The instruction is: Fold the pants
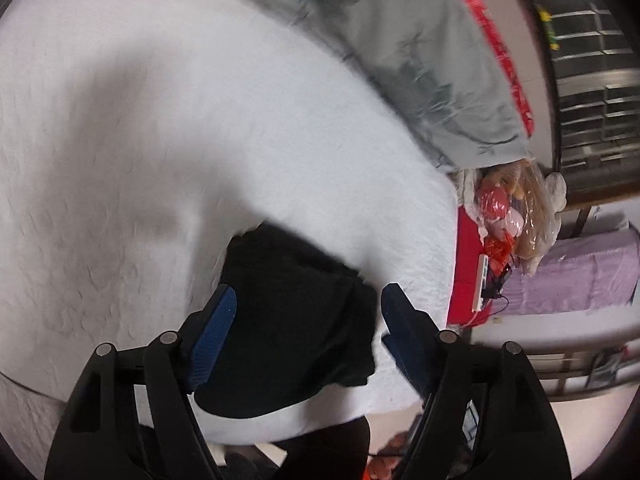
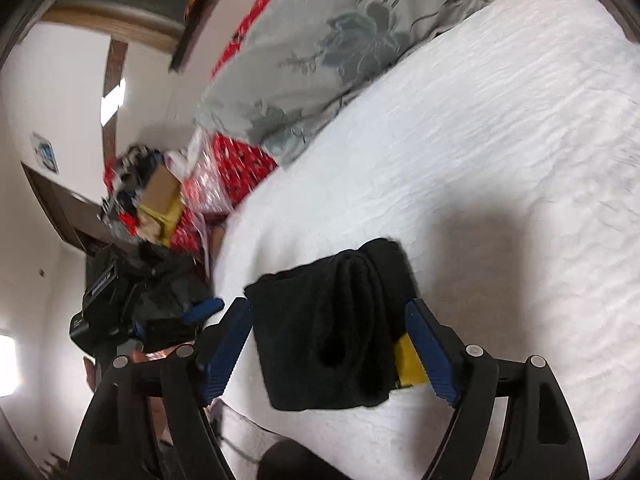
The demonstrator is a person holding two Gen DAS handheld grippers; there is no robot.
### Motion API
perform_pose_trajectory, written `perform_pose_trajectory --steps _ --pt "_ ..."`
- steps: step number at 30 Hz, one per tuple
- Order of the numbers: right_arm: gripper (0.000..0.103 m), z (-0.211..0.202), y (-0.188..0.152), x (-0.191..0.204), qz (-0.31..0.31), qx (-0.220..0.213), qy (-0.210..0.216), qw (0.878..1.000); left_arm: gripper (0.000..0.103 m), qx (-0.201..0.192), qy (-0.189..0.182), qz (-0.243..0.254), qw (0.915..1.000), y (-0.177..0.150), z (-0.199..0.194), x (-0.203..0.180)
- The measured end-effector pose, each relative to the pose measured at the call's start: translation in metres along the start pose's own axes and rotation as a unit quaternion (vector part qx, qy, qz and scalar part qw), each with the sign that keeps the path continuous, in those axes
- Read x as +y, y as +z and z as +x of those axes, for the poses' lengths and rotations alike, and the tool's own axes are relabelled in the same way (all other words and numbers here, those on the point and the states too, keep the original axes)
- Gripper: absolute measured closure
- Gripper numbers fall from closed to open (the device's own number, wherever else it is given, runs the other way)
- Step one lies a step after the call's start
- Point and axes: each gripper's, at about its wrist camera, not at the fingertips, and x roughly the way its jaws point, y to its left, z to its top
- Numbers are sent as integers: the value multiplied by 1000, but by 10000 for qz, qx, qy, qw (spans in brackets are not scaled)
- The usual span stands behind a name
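The black pants [image 1: 296, 320] lie folded into a compact bundle on the white bedcover [image 1: 160, 140], near the bed's corner. In the left wrist view my left gripper [image 1: 309, 291] is open, its blue pads [image 1: 214, 332] standing either side of the bundle without pressing it. In the right wrist view the same pants [image 2: 328, 332] show as a thick rolled stack. My right gripper [image 2: 329, 307] is open astride them, and a yellow tag [image 2: 408, 360] sits beside the right pad [image 2: 434, 356]. A black unit with a blue pad [image 2: 202, 309], apparently the other gripper, is left of the bundle.
A grey floral quilt [image 1: 408, 52] lies along the far side of the bed over a red sheet [image 2: 240, 168]. Plastic-wrapped toys [image 1: 516, 216], a purple covered piece [image 1: 580, 276] and a pile of boxes [image 2: 156, 200] crowd the floor beside the bed's edges.
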Motion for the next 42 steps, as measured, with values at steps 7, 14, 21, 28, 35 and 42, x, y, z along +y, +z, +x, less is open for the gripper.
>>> perform_pose_trajectory --steps 7,14,21,28,35,42 --pt "77 52 2 12 -640 396 -829 9937 48 -110 815 48 9966 0 41 5" --pt "84 51 22 6 -716 276 -1011 9919 51 -198 1361 266 9901 11 66 -4" --pt "68 44 14 -10 -355 362 -886 9948 50 -404 1447 251 9883 1 52 -4" --pt "41 26 5 7 -453 425 -657 9959 50 -931 1805 614 9772 -24 24 -11" --pt "41 36 -14 7 -715 603 -1129 9892 50 -973 2122 870 9685 -42 22 -14" --pt "76 25 -15 6 -814 667 -1225 9869 46 -576 1522 265 9863 -58 15 17"
